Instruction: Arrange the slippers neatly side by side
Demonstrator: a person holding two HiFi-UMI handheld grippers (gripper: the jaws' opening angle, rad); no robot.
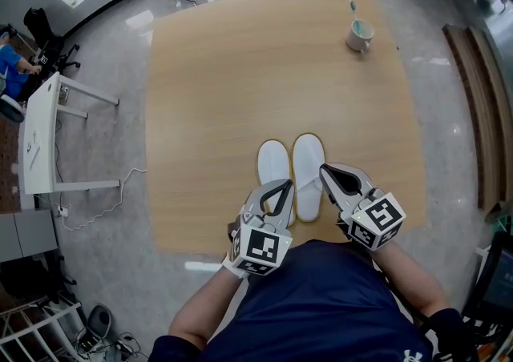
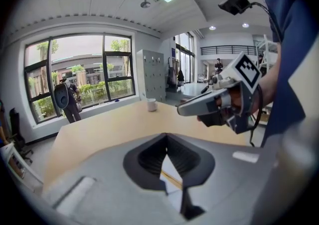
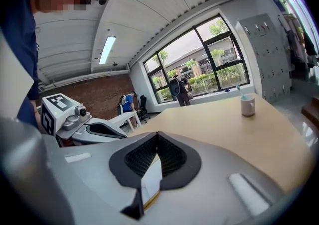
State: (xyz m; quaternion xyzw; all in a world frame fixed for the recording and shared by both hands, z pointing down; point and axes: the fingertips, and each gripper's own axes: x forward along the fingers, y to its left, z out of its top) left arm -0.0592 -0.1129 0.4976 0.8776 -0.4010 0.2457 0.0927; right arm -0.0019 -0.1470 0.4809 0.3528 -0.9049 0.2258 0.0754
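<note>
Two white slippers lie side by side, toes pointing away, near the front edge of the wooden table [image 1: 240, 72]: the left slipper [image 1: 274, 162] and the right slipper [image 1: 309, 166]. My left gripper [image 1: 282, 186] hovers over the heel of the left slipper, jaws shut and empty. Beside the right slipper's heel, my right gripper [image 1: 325, 168] is also shut on nothing. In the left gripper view the jaws [image 2: 167, 137] meet, with a sliver of white slipper [image 2: 169, 167] below. The right gripper view shows closed jaws [image 3: 157, 134] above a slipper [image 3: 152, 176].
A white mug [image 1: 360, 34] with a toothbrush stands at the table's far right. A white desk [image 1: 40, 136] is on the floor to the left, and a wooden bench [image 1: 473, 96] runs along the right. A person [image 2: 70, 99] stands by the window.
</note>
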